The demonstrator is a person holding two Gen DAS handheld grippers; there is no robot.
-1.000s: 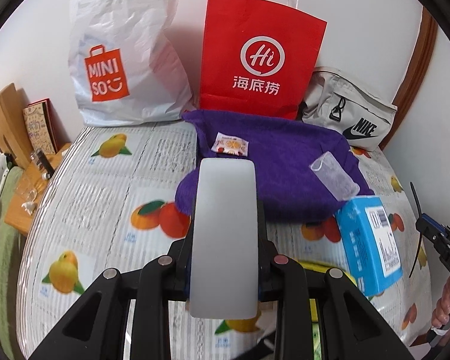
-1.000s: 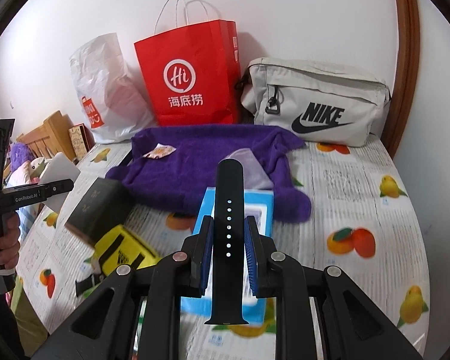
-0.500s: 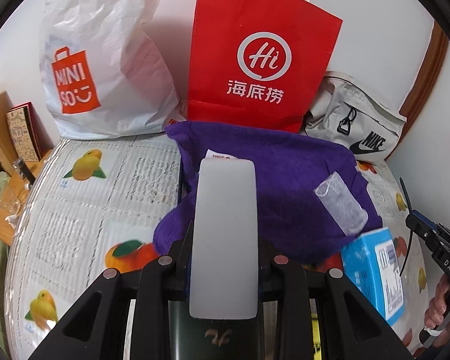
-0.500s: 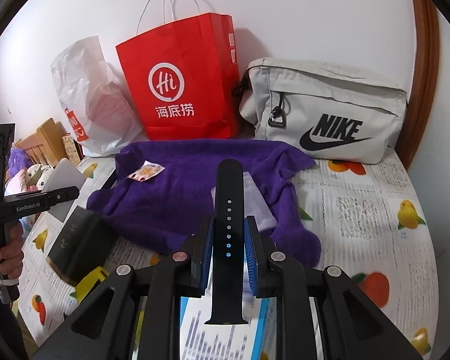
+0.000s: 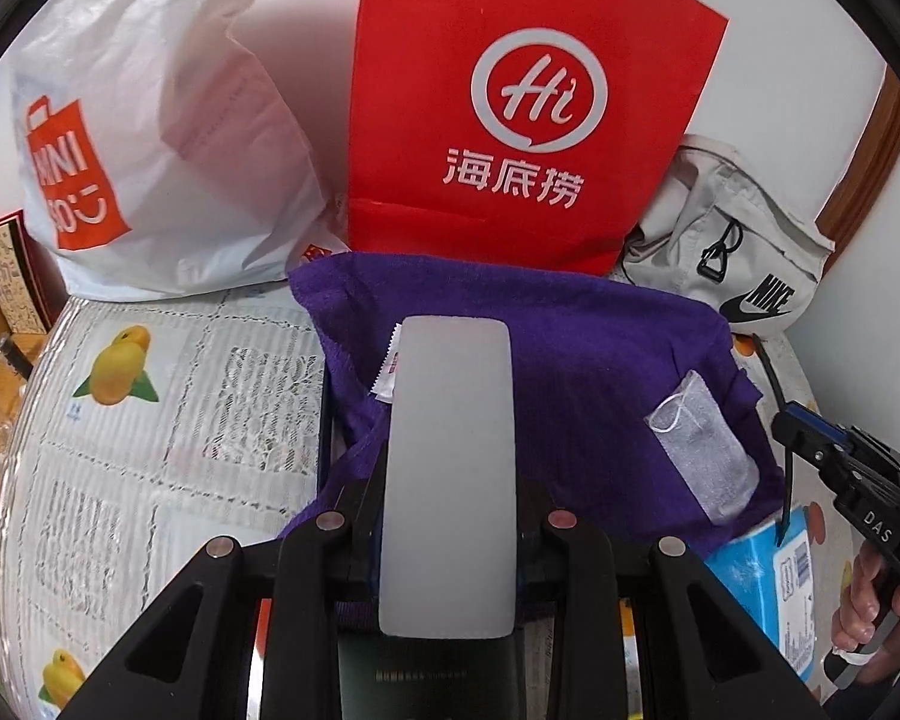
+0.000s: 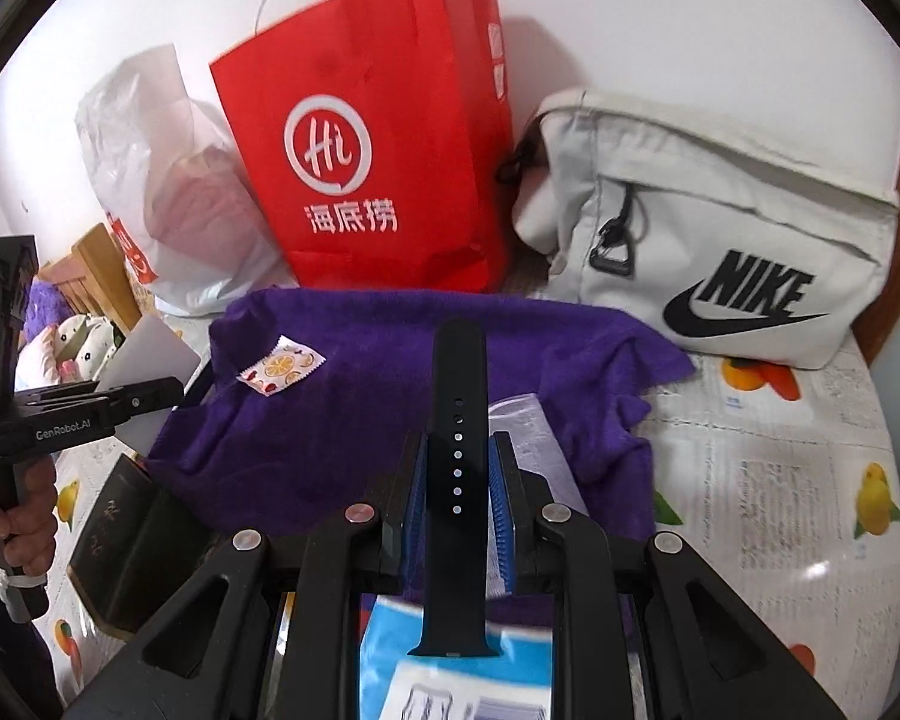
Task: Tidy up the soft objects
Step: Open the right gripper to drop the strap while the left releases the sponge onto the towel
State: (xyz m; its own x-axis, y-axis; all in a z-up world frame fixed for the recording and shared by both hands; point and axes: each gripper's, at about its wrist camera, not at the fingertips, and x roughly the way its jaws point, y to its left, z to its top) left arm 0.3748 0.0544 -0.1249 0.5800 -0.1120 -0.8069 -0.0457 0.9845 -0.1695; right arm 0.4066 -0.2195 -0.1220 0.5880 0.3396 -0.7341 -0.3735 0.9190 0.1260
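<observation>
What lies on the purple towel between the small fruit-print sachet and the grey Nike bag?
In the right wrist view, the black watch strap held in the right tool crosses that stretch; otherwise only purple towel shows there.

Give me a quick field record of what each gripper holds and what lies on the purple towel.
left gripper: shut on white flat silicone pad
right gripper: shut on black perforated watch strap
purple terry towel: spread on the fruit-print cloth
on towel: orange-print sachet; grey mesh pouch
behind towel: red paper bag
</observation>
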